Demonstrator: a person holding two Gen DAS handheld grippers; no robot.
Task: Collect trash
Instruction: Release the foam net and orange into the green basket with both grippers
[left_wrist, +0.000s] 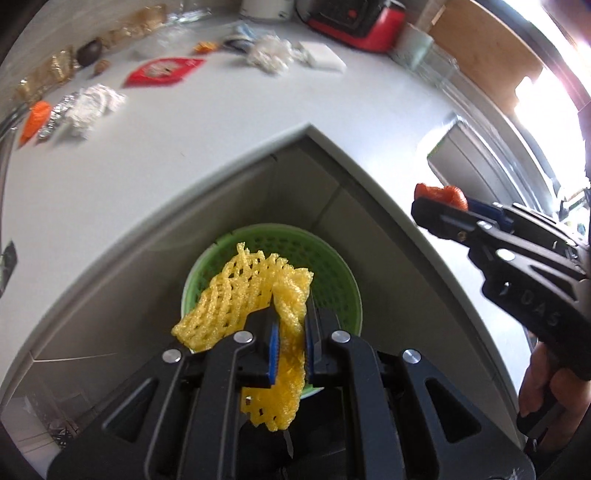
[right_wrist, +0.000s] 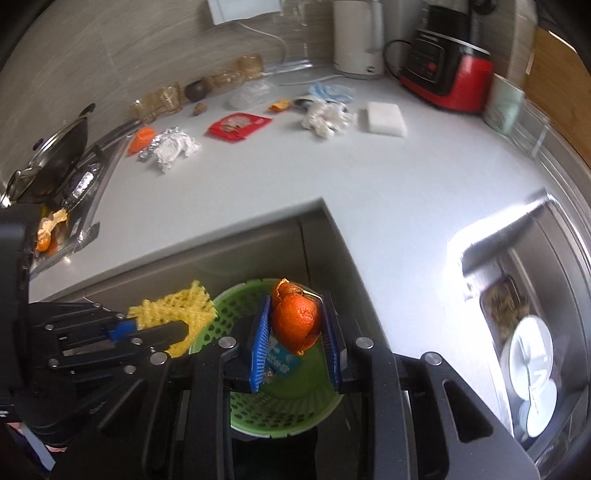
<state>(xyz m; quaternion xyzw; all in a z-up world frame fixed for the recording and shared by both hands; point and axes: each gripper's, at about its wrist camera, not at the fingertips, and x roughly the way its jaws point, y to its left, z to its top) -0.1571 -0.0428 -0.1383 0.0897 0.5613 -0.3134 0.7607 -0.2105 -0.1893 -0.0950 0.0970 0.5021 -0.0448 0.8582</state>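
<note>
Yellow foam netting (left_wrist: 236, 295) was pinched by the left hand-held gripper (left_wrist: 291, 332) and orange peel (right_wrist: 297, 321) by the right hand-held gripper (right_wrist: 295, 332), above the green basket (right_wrist: 291, 413).

Strong daylight is blown out at the upper right of the left wrist view, and glare is thrown across the sink (right_wrist: 517, 280) at right in the other. The countertop (left_wrist: 229, 122) is smeared by motion blur; edges are bent and darkened by fisheye distortion.
</note>
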